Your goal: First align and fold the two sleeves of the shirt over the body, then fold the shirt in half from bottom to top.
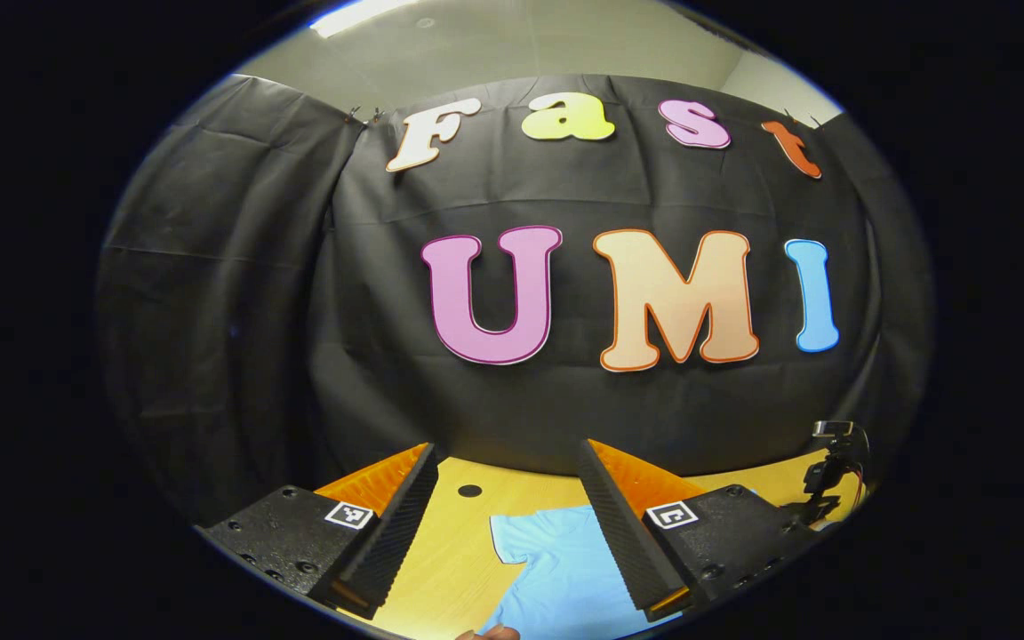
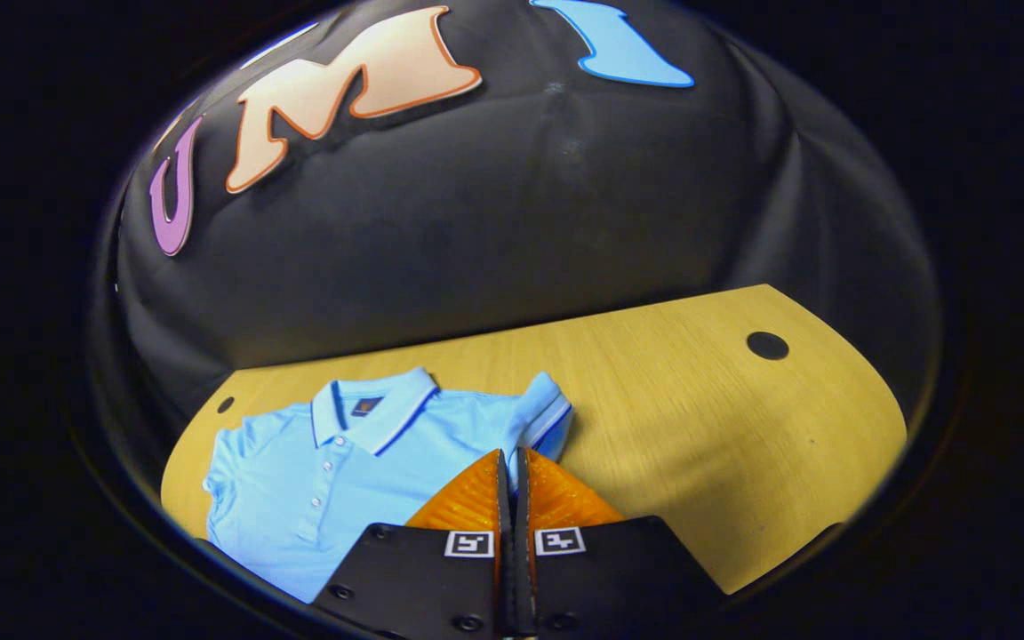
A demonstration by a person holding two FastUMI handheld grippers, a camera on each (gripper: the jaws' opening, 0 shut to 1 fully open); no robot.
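A: In the right gripper view we see the light blue shirt [image 2: 334, 462] lying flat on the wooden table [image 2: 699, 427], front side up, with its collar [image 2: 370, 404] toward the far wall. It lies on the left part of the table, and the right part is bare wood.

B: And the right gripper [image 2: 510, 458]?

A: Its two fingers are pressed together, with almost no gap between them. The tips are at the sleeve [image 2: 543, 413] on the right side of the shirt. We cannot tell whether cloth is pinched between them or whether they only stand over it.

B: What do we see in the left gripper view?

A: The left gripper [image 1: 508, 453] is wide open and holds nothing. It is raised and looks mostly toward the wall. Between its fingers, low in the view, we see a part of the shirt [image 1: 565, 569] with one sleeve, on the table [image 1: 441, 551].

B: Anything else there?

A: A small dark round hole [image 1: 469, 491] is in the table just beyond the shirt, and a black stand [image 1: 832, 471] is at the far right. At the bottom edge a fingertip [image 1: 490, 633] of a person touches the view.
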